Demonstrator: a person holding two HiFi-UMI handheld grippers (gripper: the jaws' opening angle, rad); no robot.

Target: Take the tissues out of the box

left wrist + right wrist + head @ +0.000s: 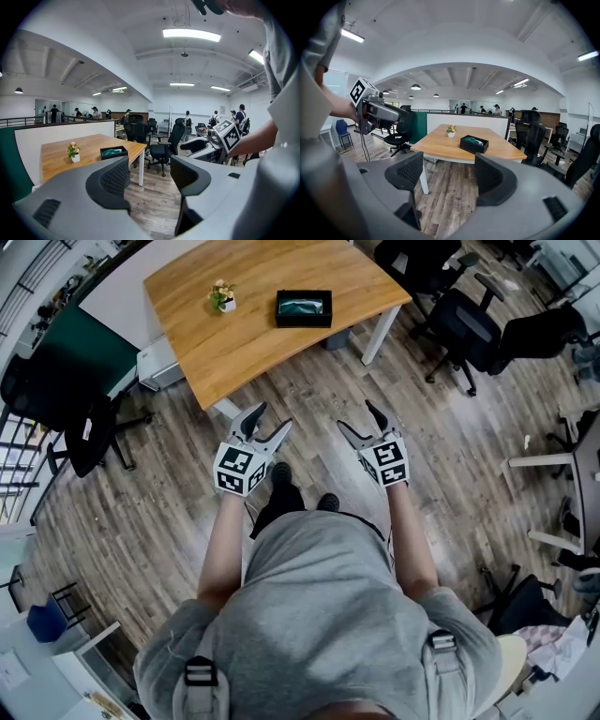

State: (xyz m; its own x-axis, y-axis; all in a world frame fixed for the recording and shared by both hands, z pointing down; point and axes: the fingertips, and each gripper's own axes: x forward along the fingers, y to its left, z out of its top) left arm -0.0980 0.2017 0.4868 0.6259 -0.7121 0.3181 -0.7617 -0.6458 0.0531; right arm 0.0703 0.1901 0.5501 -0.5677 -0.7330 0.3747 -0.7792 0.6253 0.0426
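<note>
Currently nothing done: box (304,322) sits on table (244,348), tissues (302,306) inside it, well ahead of the person. Left claw (272,418) and right claw (356,416) both released, empty, over the floor. Approach, grasp and pull-out all left.

The table (253,343) has a warm honey wood-grain top and white legs (379,334). The box (304,323) is black, its contents (305,306) seemingly teal-green, though small in view. The left gripper (273,416) and right gripper (356,415) are grey, their cubes (239,470) patterned with black-and-white squares. The floor (141,512) shows grey-brown planks; the shirt (328,615) is grey.
</note>
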